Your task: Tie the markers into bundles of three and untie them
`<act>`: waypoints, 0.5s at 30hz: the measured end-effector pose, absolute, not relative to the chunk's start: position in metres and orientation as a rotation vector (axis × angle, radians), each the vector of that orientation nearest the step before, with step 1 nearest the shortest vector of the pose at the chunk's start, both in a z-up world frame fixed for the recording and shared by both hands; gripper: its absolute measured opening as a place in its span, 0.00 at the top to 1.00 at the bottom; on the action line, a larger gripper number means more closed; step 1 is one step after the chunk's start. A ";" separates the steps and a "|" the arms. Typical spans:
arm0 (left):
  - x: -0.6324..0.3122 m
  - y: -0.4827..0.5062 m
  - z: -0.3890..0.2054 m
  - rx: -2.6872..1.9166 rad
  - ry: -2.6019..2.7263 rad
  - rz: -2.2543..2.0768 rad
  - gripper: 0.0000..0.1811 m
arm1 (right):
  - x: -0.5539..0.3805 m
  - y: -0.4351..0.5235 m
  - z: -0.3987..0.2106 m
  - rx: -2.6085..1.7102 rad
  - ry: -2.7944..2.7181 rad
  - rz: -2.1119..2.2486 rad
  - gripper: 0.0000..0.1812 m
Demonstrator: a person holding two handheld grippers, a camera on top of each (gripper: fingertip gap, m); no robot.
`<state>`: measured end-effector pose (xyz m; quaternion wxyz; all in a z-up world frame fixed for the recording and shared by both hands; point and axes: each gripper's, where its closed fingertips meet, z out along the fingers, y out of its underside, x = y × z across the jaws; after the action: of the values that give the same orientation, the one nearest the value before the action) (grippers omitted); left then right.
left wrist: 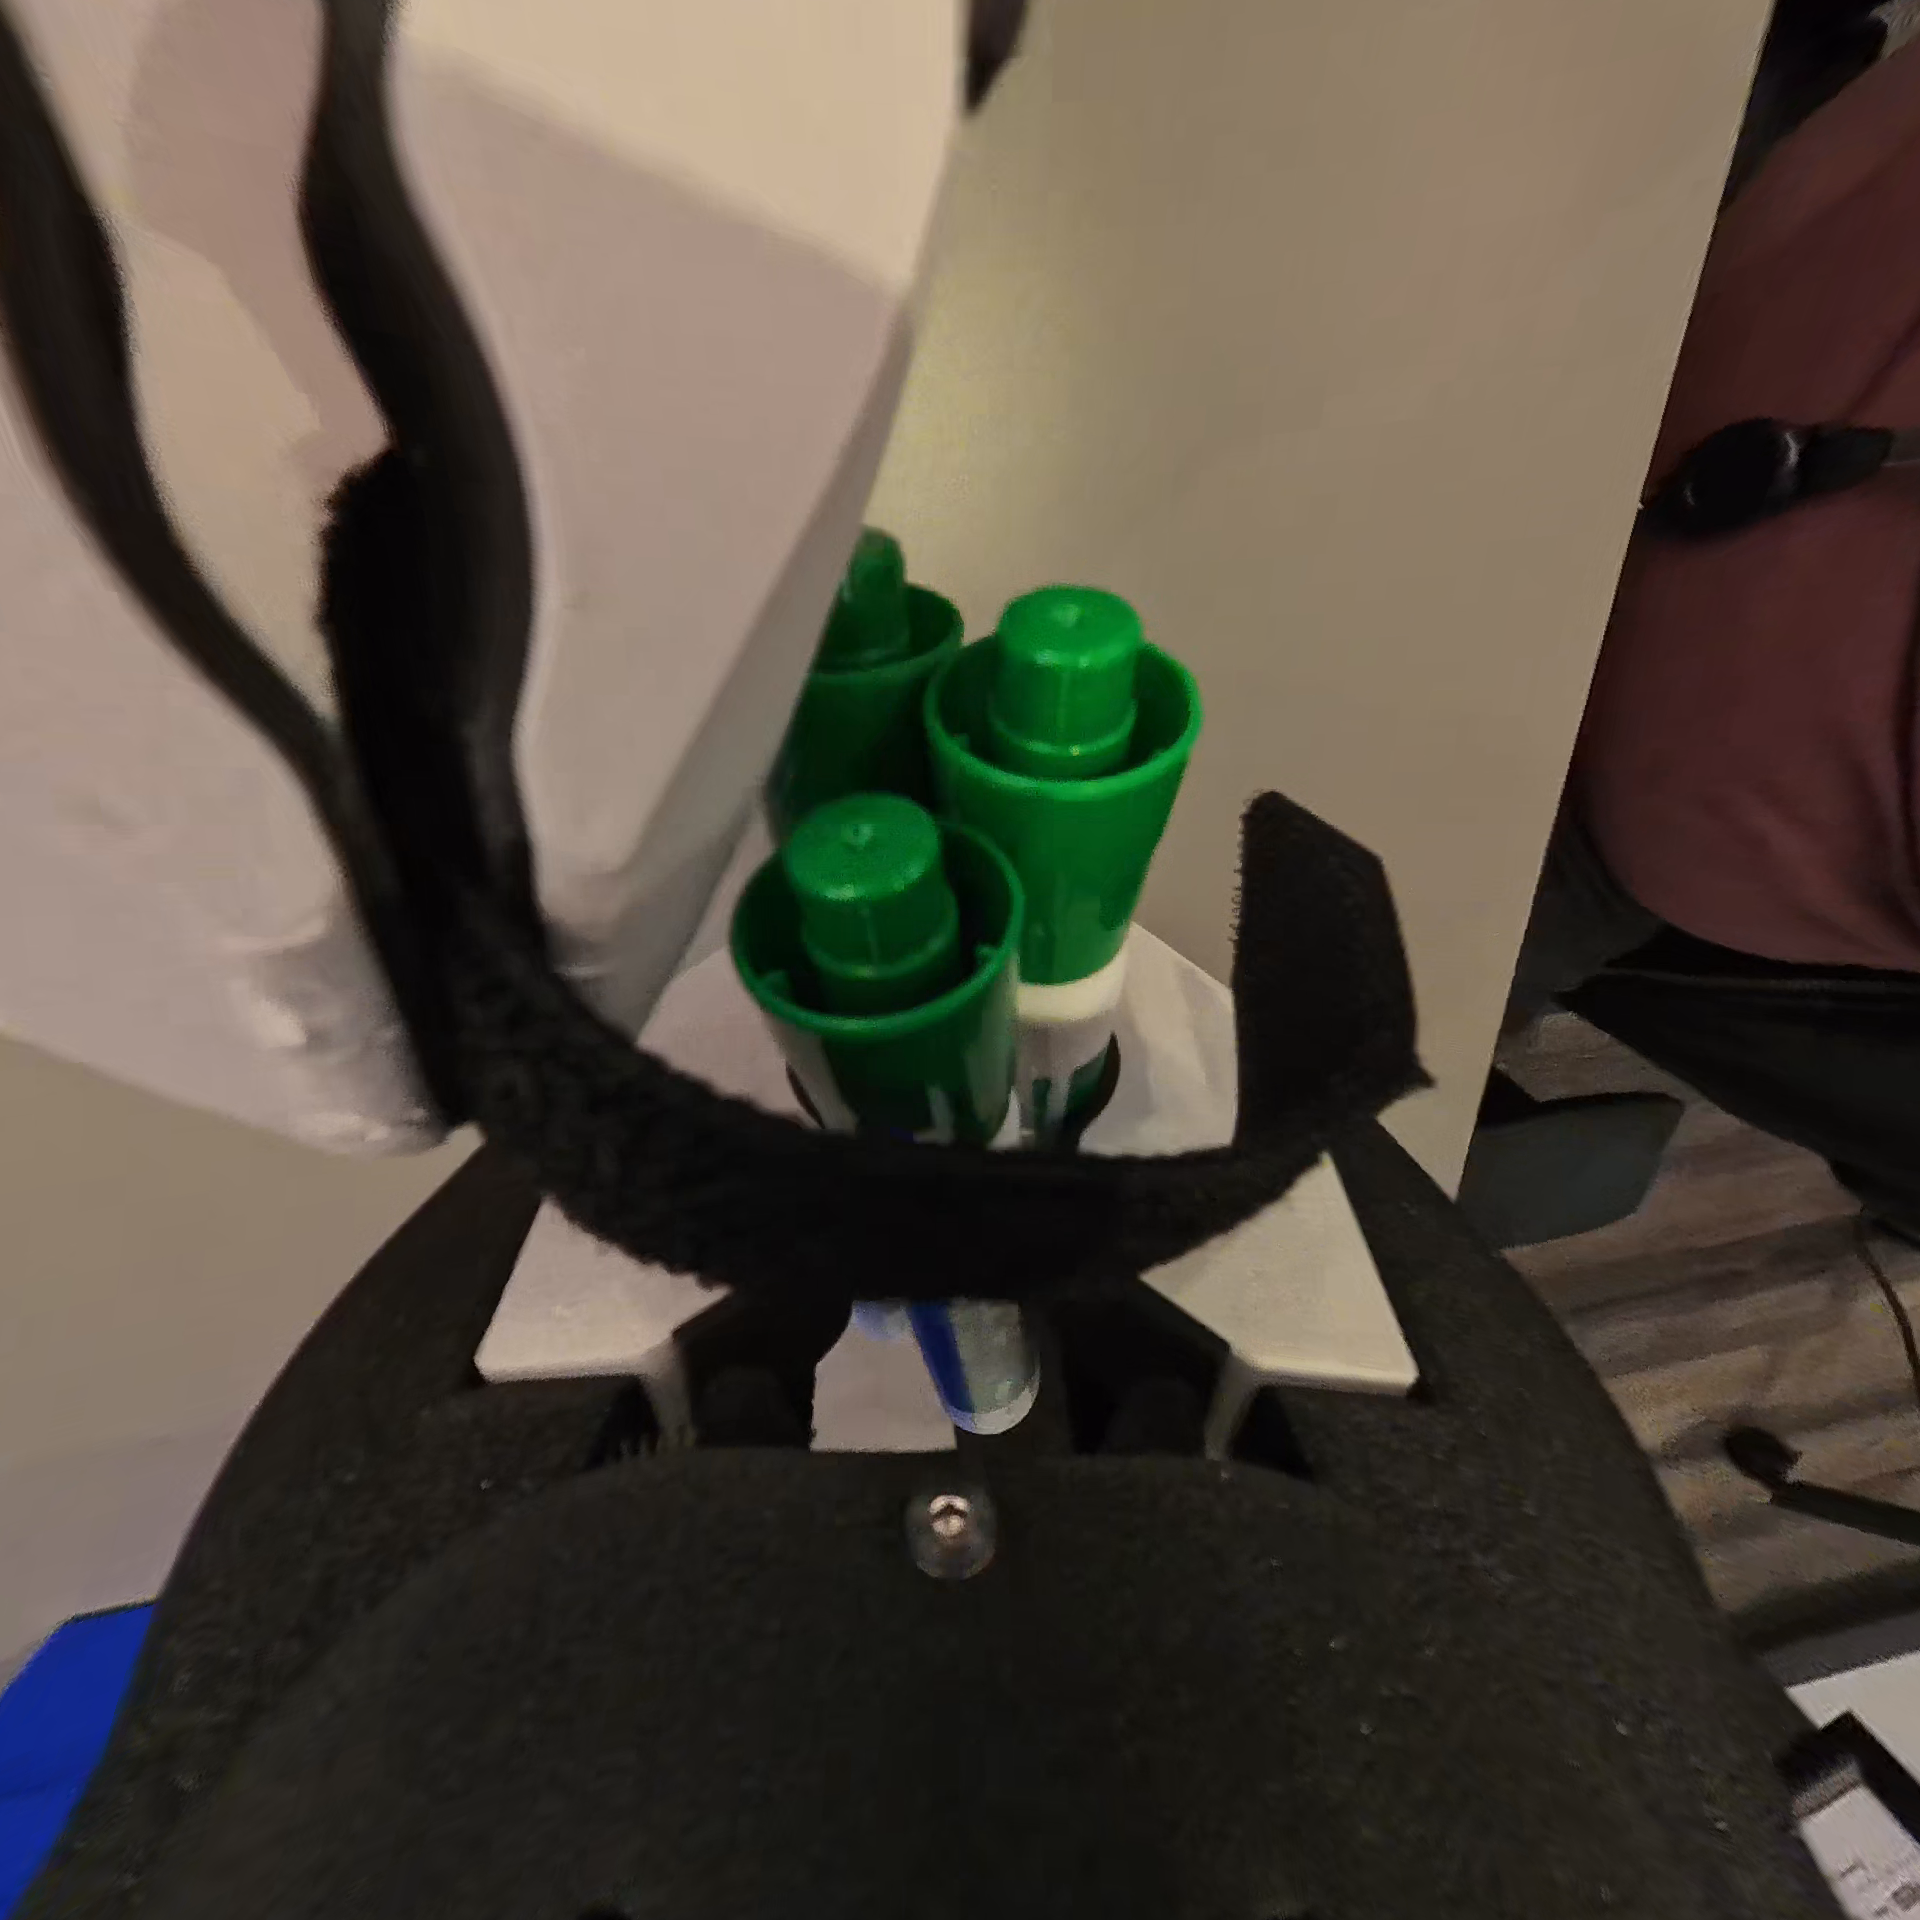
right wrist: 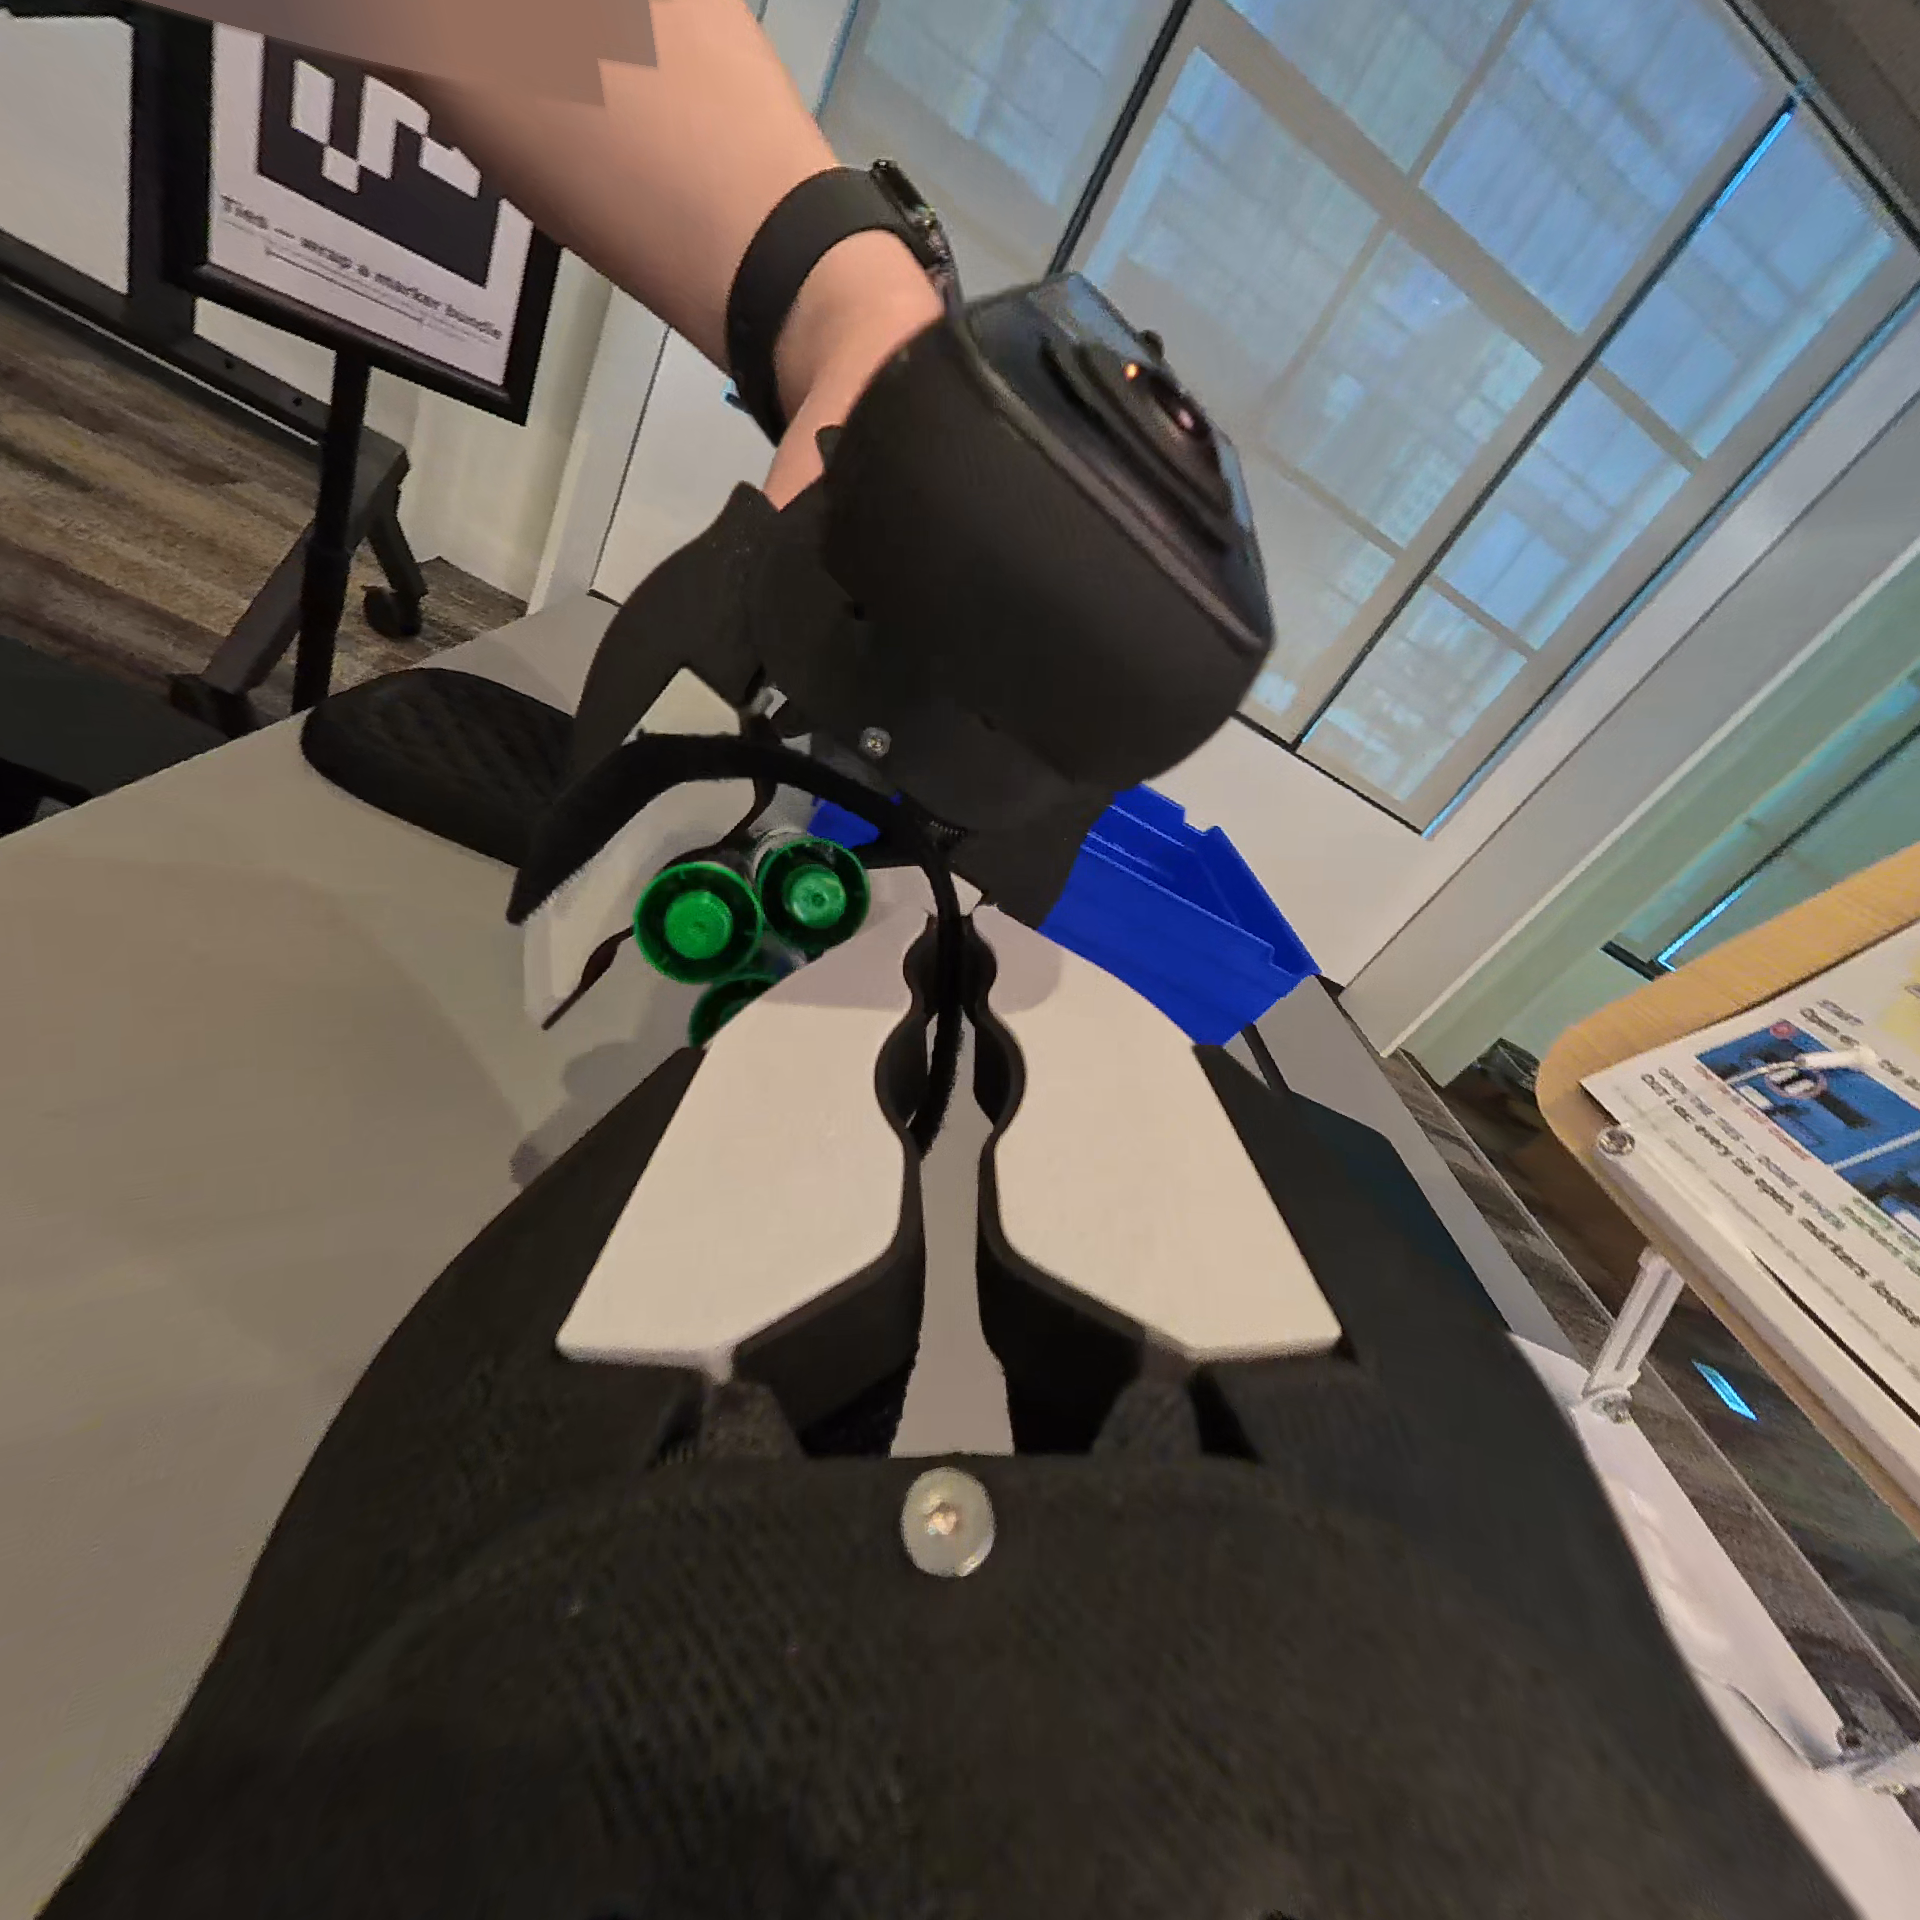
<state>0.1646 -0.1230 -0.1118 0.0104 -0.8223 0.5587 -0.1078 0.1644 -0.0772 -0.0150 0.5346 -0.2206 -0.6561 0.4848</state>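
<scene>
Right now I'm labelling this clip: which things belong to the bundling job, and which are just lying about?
In the job:
green markers
black strap
left gripper
right gripper

Lying about:
blue bin
sign on a stand
printed sheets

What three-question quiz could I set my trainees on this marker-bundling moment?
1. True or false: the markers have red caps.
2. How many markers does the left tool hold?
3. The right tool is shut on: A) the black strap; B) a marker; C) the blue bin.

Key: 1 false, the caps are green. 2 three. 3 A.
</scene>
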 end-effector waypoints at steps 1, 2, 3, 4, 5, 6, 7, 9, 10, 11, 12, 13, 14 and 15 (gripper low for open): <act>0.167 -0.125 -0.111 -2.552 1.761 -0.338 0.77 | 0.165 -0.079 -0.016 -0.515 -1.577 1.155 0.98; 0.168 -0.126 -0.111 -2.546 1.772 -0.328 0.77 | 0.166 -0.081 -0.016 -0.506 -1.593 1.151 0.98; 0.169 -0.128 -0.111 -2.543 1.791 -0.324 0.77 | 0.167 -0.082 -0.017 -0.500 -1.607 1.147 0.98; 0.171 -0.130 -0.111 -2.531 1.808 -0.326 0.77 | 0.168 -0.083 -0.016 -0.497 -1.617 1.150 0.98; 0.173 -0.132 -0.111 -2.518 1.824 -0.328 0.78 | 0.169 -0.085 -0.016 -0.495 -1.623 1.157 0.98; 0.175 -0.133 -0.111 -2.506 1.841 -0.327 0.78 | 0.170 -0.085 -0.015 -0.492 -1.625 1.163 0.98; 0.176 -0.135 -0.111 -2.503 1.856 -0.317 0.78 | 0.170 -0.087 -0.015 -0.489 -1.631 1.168 0.98; 0.178 -0.135 -0.110 -2.483 1.878 -0.296 0.78 | 0.170 -0.089 -0.018 -0.490 -1.654 1.167 0.98; 0.179 -0.136 -0.110 -2.479 1.886 -0.290 0.78 | 0.170 -0.090 -0.018 -0.487 -1.662 1.165 0.98; 0.179 -0.136 -0.109 -2.472 1.896 -0.281 0.78 | 0.170 -0.091 -0.019 -0.485 -1.666 1.163 0.98; 0.179 -0.136 -0.108 -2.469 1.904 -0.269 0.80 | 0.170 -0.092 -0.019 -0.485 -1.669 1.163 0.98; 0.179 -0.135 -0.107 -2.465 1.910 -0.250 0.78 | 0.171 -0.092 -0.019 -0.485 -1.668 1.162 0.98; 0.178 -0.134 -0.106 -2.460 1.919 -0.228 0.79 | 0.171 -0.091 -0.018 -0.484 -1.665 1.162 0.98; 0.178 -0.133 -0.105 -2.454 1.928 -0.209 0.79 | 0.172 -0.091 -0.016 -0.483 -1.661 1.161 0.98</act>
<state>0.1778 -0.1332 -0.1048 0.0068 -0.7846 0.6163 -0.0667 0.1718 -0.0910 -0.0163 0.5050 -0.2000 -0.6883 0.4809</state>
